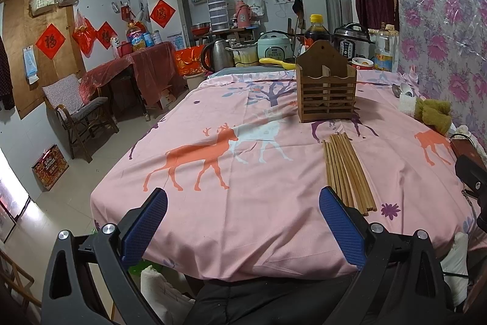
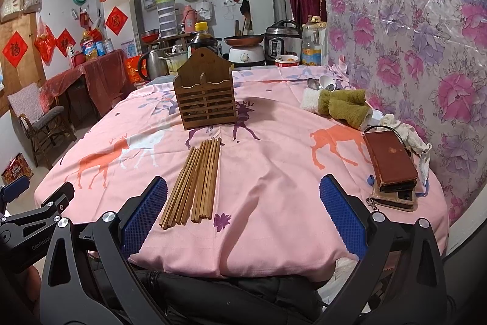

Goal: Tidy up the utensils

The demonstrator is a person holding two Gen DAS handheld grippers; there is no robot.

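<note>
In the left wrist view the left tongs (image 1: 243, 221) gape wide and empty over the tabletop (image 1: 213, 218) with the chopsticks (image 1: 347, 169) lying before the wooden holder (image 1: 327, 93), while in the right wrist view the right tongs (image 2: 243, 220), equally wide, should probably close squarely across the bundle's near ends.

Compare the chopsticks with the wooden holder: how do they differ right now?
The chopsticks lie flat in a loose bundle near the table's front edge; the wooden holder stands upright farther back. The chopsticks are thin, lighter sticks; the holder is a darker slatted box with a peaked back. Both are wooden and rest untouched on the pink cloth.
</note>
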